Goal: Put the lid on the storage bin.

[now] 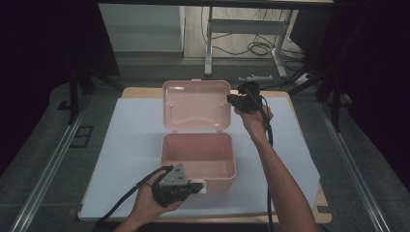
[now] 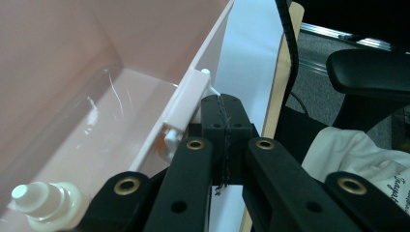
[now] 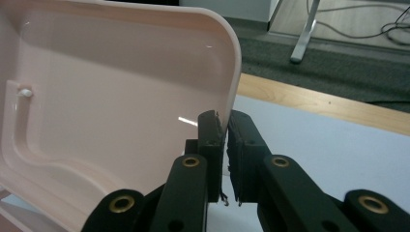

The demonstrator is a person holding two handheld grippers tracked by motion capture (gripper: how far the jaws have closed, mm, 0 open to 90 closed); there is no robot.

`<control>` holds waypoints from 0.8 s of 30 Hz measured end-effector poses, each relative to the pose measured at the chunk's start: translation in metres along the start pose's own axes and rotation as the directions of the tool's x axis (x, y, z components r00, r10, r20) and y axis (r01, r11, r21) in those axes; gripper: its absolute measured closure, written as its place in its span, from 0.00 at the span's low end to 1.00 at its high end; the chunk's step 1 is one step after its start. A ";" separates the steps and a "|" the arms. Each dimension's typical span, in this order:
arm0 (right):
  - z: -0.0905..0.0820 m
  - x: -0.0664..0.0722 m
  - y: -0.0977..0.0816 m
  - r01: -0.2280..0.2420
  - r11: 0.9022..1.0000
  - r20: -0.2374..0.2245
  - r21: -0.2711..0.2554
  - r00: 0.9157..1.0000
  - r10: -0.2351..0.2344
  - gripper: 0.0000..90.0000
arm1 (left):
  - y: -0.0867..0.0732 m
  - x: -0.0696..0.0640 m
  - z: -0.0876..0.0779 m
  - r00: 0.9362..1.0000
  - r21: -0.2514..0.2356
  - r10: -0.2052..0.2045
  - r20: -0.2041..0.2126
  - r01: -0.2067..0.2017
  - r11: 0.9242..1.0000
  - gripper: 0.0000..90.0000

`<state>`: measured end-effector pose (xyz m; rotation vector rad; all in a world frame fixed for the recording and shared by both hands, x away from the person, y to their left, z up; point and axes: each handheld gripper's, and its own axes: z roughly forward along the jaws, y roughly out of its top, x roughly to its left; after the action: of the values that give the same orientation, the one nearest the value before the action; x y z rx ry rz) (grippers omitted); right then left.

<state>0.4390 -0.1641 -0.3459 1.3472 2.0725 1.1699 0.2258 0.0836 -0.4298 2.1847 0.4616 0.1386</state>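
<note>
A pink plastic box (image 1: 197,137) stands open on the white mat, its lid (image 1: 196,104) raised upright at the back. My right gripper (image 1: 230,100) is at the lid's right edge. In the right gripper view the lid's (image 3: 121,87) rim runs down into the narrow gap between the jaws of the right gripper (image 3: 226,121), which is shut on it. My left gripper (image 1: 199,187) is at the box's front wall, with its jaws pressed together and nothing between them. The left gripper (image 2: 223,104) lies just beside the white latch (image 2: 186,104). A small white bottle (image 2: 41,203) lies inside the box.
The white mat (image 1: 130,145) covers a wooden table (image 1: 300,104) with bare room left and right of the box. A black chair (image 2: 372,72) and white clothing (image 2: 362,154) are near the table's front edge. Desk legs (image 1: 210,43) and cables stand on the floor beyond.
</note>
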 end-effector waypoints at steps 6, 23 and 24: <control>-0.011 0.006 -0.005 0.016 0.998 0.014 -0.055 1.000 -0.015 0.95 | 0.000 0.000 0.000 1.000 -0.001 -0.004 0.001 0.004 1.000 1.00; -0.034 0.019 -0.020 0.060 0.983 0.049 -0.173 0.997 -0.052 0.96 | 0.000 0.000 0.000 1.000 0.001 0.002 -0.003 -0.002 1.000 1.00; -0.035 0.020 -0.021 0.064 0.982 0.051 -0.177 0.997 -0.056 0.96 | 0.000 0.000 0.000 1.000 0.000 0.002 -0.001 -0.002 1.000 1.00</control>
<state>0.3939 -0.1655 -0.3407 1.2086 1.9116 1.2544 0.2252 0.0840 -0.4298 2.1853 0.4603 0.1406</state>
